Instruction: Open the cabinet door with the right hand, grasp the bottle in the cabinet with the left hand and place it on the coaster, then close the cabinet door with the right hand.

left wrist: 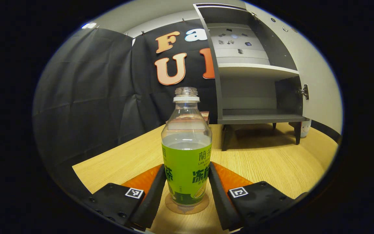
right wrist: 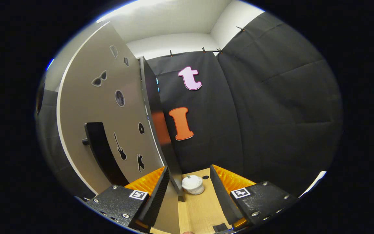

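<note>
With your left tool [left wrist: 187,191] spread either side of the bottle [left wrist: 186,152] on the coaster [left wrist: 187,207], back out straight or a finger tips it; your empty right tool [right wrist: 187,195] gapes by the cabinet door [right wrist: 109,130] at 10 o'clock.

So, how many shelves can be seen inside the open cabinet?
3: an upper shelf holding small items, a white middle shelf, and the bottom shelf, bare. The cabinet's top edge may hide more.

Open cabinet door [right wrist: 109,130] edge-on between right tongs [right wrist: 187,191], small white pot [right wrist: 192,184] just beyond.
</note>
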The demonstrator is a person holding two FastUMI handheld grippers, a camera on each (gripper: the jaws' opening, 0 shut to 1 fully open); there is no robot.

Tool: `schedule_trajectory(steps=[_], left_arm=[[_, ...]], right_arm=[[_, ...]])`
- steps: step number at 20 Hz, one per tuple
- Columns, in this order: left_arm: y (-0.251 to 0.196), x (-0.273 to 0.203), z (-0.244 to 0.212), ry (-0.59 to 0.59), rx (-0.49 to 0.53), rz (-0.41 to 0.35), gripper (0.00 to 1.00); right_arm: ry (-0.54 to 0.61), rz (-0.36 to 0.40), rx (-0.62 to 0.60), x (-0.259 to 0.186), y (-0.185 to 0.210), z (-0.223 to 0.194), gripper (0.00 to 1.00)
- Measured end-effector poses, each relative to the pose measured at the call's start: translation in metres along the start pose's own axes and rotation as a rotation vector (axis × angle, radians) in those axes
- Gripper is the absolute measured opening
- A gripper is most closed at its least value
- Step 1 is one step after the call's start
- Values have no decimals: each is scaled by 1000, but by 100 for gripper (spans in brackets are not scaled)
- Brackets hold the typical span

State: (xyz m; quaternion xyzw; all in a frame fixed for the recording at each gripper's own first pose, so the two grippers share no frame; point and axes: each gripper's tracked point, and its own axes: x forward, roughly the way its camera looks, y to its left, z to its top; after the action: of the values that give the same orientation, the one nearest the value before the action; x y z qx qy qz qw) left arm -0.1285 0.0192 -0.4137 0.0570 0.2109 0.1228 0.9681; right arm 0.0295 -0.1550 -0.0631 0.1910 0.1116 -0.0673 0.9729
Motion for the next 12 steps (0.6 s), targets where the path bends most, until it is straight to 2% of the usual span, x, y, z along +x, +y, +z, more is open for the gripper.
schedule_trajectory(steps=[6,10,12], left_arm=[[-1,0,-4,21,28,-12,84],[1,-6,16,-2,90,-31,87],[3,-11,22,4,115,-34,87]], right_arm=[[-34,-1,-48,3,2,13,78],[-46,26,-53,3,5,14,78],[-55,26,-96,1,2,16,78]])
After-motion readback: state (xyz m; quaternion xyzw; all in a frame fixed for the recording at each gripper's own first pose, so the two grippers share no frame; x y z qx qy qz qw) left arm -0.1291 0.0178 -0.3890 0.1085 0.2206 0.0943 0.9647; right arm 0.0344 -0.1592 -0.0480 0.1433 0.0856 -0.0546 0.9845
